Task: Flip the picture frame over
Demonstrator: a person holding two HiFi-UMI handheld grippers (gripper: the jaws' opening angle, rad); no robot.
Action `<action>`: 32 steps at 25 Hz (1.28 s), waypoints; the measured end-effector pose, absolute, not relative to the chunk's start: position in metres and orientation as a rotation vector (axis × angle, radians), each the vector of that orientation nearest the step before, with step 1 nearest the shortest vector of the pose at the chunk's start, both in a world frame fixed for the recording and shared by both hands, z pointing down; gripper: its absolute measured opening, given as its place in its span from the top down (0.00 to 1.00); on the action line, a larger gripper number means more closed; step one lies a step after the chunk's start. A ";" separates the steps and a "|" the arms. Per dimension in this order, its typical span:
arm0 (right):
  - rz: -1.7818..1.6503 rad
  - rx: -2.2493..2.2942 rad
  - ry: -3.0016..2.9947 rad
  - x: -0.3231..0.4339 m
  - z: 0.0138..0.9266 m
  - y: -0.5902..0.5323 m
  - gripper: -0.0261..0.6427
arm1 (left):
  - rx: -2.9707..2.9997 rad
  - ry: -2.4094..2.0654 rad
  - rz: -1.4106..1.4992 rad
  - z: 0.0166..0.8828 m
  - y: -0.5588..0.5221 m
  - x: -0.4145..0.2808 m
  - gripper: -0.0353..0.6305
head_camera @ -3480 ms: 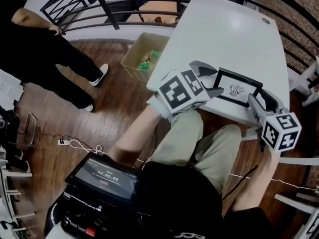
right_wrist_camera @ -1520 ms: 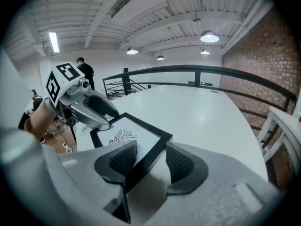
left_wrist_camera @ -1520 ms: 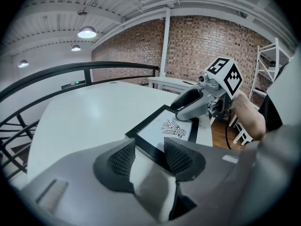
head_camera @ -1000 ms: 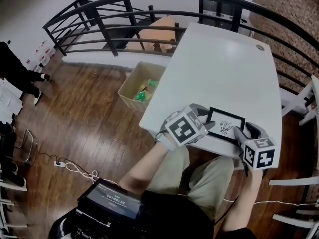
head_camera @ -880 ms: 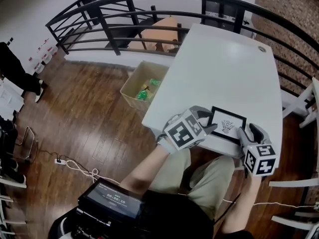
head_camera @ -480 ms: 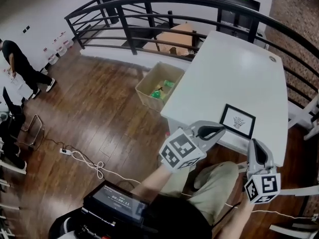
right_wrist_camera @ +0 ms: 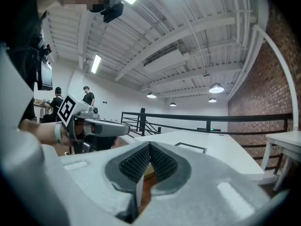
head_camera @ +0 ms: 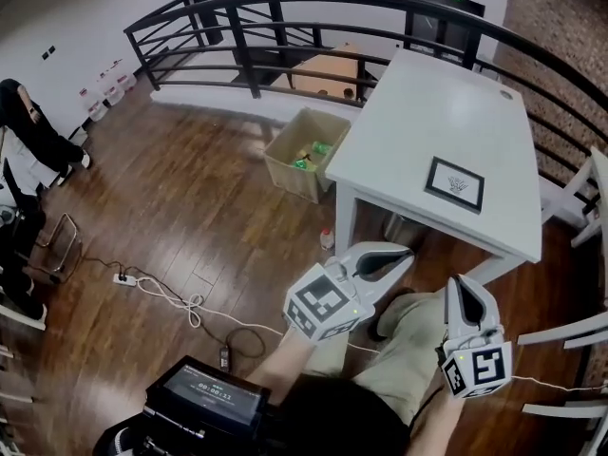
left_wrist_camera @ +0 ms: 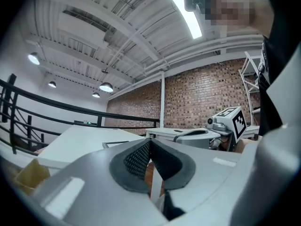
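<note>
Worktop [head_camera: 427, 103]: upper right of the frame, before the railing [head_camera: 275, 9].
Picture frame [head_camera: 454, 184]: on the worktop, near its lower edge.
Box [head_camera: 293, 179]: on the floor [head_camera: 190, 207], just left of the worktop.
Left hand-held gripper [head_camera: 404, 253]: lower centre, below the worktop edge, well apart from the picture frame.
Right hand-held gripper [head_camera: 454, 285]: lower right, beside the left hand-held gripper.

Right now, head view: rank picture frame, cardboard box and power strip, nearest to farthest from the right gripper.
1. picture frame, on the table ahead of the right gripper
2. cardboard box, floor beside the table
3. power strip, floor far left
</note>
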State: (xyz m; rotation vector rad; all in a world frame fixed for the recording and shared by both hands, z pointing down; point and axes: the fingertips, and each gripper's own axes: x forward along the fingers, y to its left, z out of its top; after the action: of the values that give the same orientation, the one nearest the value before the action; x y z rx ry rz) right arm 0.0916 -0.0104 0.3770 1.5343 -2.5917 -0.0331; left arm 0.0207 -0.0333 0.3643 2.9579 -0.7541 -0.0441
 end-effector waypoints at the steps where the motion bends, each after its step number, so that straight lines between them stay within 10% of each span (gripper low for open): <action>1: -0.037 1.530 -2.589 0.087 0.378 0.001 0.97 | 2.962 -0.761 -0.053 0.363 -0.022 0.016 0.92; 32: -0.020 1.358 -2.704 0.078 0.395 0.212 0.97 | 2.954 -0.933 0.135 0.399 0.194 0.037 0.92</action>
State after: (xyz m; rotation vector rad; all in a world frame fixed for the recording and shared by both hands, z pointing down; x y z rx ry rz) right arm 0.0779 0.2118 0.3946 1.3579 -2.7041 -0.0201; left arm 0.0371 0.1941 0.3993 2.9541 -0.9334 0.1352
